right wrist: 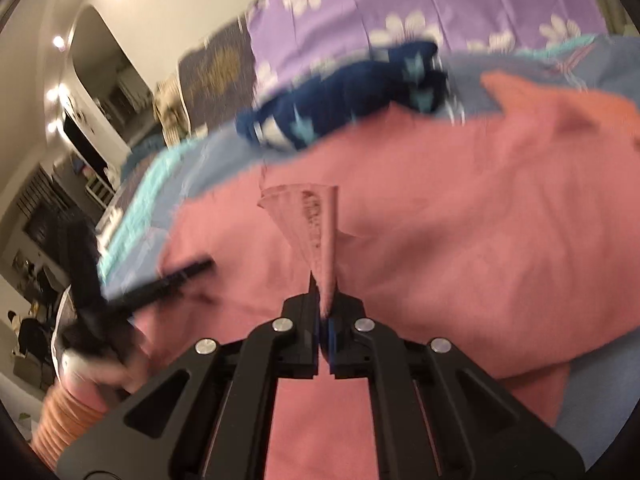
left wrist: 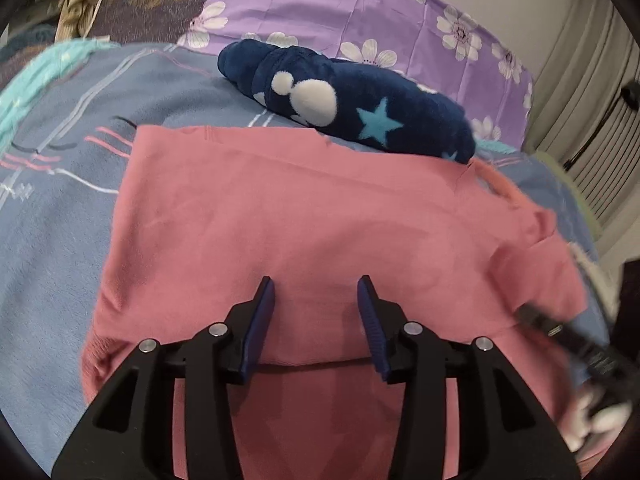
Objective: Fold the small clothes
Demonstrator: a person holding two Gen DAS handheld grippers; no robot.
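Right claw [right wrist: 325,296] clamped on the pink garment [right wrist: 460,208] by its label; thin pinch could slip mid-fold. Left claw [left wrist: 316,292] apart, empty, so cloth may drag toward navy bundle [left wrist: 360,108] at 12 o'clock.

Pink garment [left wrist: 280,208], navy starred fleece [left wrist: 360,108], lilac floral sheet [left wrist: 320,12].

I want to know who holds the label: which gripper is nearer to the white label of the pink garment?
Right. The right gripper is shut on the white label; the left gripper hovers open over plain pink garment.
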